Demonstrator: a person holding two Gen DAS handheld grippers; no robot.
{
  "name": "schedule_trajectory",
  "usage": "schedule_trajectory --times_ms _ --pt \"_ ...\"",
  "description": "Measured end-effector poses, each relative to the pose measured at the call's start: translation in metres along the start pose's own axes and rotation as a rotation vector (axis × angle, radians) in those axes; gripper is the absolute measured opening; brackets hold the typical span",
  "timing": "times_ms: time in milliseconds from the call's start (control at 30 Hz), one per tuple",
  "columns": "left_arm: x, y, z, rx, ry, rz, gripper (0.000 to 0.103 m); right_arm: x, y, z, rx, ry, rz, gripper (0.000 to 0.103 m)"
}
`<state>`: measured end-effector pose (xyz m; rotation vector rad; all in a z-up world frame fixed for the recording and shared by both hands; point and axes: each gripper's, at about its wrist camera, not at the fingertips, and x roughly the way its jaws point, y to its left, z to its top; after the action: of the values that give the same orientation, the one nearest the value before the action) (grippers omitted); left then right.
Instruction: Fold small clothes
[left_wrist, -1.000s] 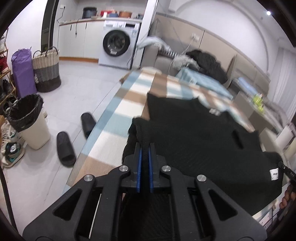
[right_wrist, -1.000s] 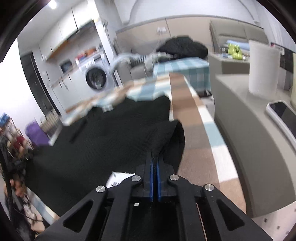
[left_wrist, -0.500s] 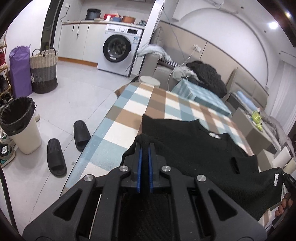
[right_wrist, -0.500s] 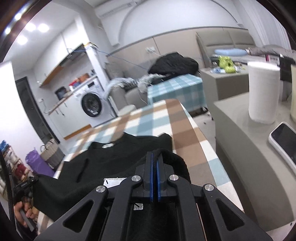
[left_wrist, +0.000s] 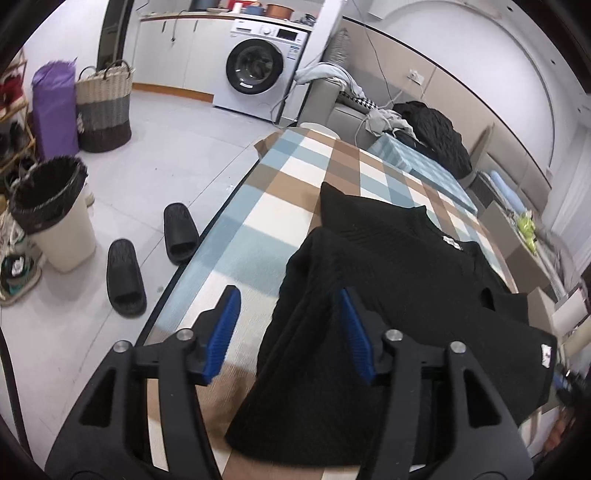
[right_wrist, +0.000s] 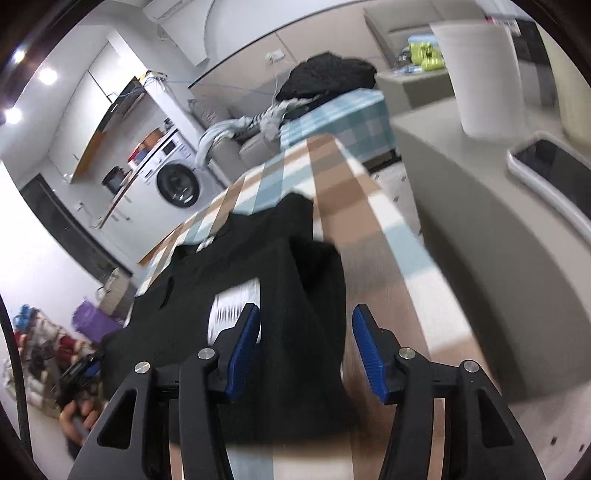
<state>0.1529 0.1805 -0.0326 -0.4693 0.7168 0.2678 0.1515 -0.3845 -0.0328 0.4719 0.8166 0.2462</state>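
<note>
One black knit top (left_wrist: 406, 295) lies on the checked worktop (left_wrist: 280, 192), folded so that a doubled layer runs along its near edge. It is the only garment on that worktop.

The left gripper (left_wrist: 291, 332) has its jaws opening; the two blue pads (left_wrist: 223, 328) stand apart, with the left-hand corner of the top between them, and the fabric lies against the right-hand pad only and is not squeezed. The right gripper (right_wrist: 306, 343) is opening too: its two blue pads (right_wrist: 367, 350) stand either side of the right-hand fold of the top (right_wrist: 288, 288), neither pressing it. One white care label (right_wrist: 236, 310) shows on the cloth just left of that gripper, and one small white tag (left_wrist: 545, 355) sits at the top's far right corner in the left view.

On the floor left of the worktop lie two black slippers (left_wrist: 125, 277), one lined waste bin (left_wrist: 51, 214), one woven basket (left_wrist: 105, 107) and one purple bag (left_wrist: 53, 110). One washing machine (left_wrist: 258, 70) stands beyond the worktop's far end. Right of the worktop, one phone (right_wrist: 554, 166) and one white roll (right_wrist: 484, 77) sit on a grey counter (right_wrist: 480, 221).
</note>
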Motion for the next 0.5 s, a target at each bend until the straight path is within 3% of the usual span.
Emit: schedule_trajectory --times_ms 100,333,500 --pt "-0.009 0.002 -0.008 0.007 0.008 -0.001 0.061 -0.004 -0.011 -0.019 0.028 0.028 0.039 0.058" --pt "-0.022 -0.01 -0.027 0.078 0.015 0.013 0.066 0.004 -0.004 -0.035 -0.052 0.053 0.032 0.055" --pt "-0.025 -0.009 -0.035 0.066 0.03 0.007 0.066 -0.017 0.018 -0.032 -0.105 0.0 0.153 0.055"
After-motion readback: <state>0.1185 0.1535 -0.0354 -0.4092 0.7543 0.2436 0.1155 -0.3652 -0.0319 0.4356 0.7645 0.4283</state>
